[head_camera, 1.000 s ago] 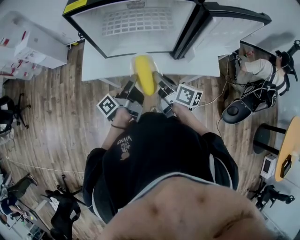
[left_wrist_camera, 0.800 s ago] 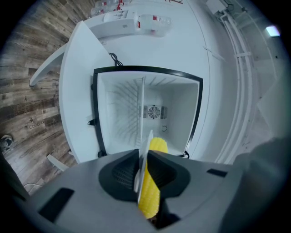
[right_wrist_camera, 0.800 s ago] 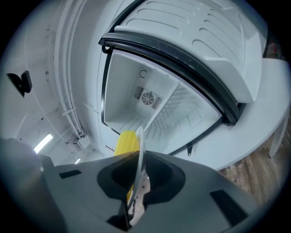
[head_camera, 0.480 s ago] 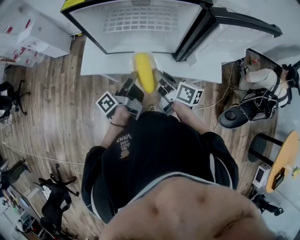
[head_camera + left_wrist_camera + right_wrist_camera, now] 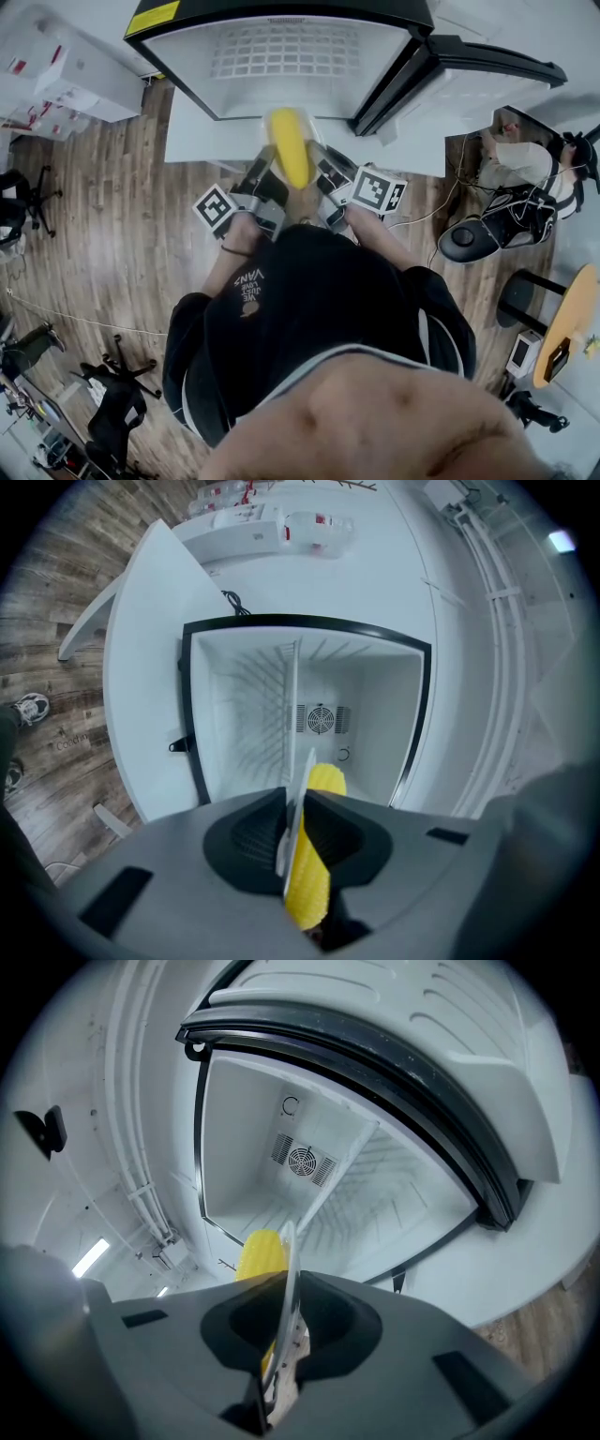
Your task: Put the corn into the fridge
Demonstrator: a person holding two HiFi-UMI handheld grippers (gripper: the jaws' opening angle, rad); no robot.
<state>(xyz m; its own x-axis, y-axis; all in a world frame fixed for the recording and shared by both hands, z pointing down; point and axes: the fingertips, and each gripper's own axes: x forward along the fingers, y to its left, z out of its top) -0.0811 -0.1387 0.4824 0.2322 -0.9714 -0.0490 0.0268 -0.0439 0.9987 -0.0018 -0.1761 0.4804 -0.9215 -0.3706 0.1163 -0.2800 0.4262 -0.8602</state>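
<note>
A yellow corn cob (image 5: 289,145) lies on a thin white plate (image 5: 309,159), carried level in front of the open fridge (image 5: 281,56). My left gripper (image 5: 270,176) is shut on the plate's near rim from the left. My right gripper (image 5: 321,171) is shut on it from the right. In the left gripper view the plate (image 5: 298,785) shows edge-on between the jaws, with the corn (image 5: 314,855) against it. The right gripper view shows the plate's edge (image 5: 289,1251) in the jaws and the corn (image 5: 261,1252) beyond. The fridge interior (image 5: 309,714) has a wire shelf and a rear fan.
The fridge door (image 5: 469,75) stands swung out to the right. The fridge rests on a white counter (image 5: 197,141). A person sits by chairs at the right (image 5: 520,159). White boxes (image 5: 75,84) are at the left, over a wooden floor (image 5: 112,244).
Both grippers, with the plate and the corn, have edged a little closer to the open fridge. Neither grip has changed.
</note>
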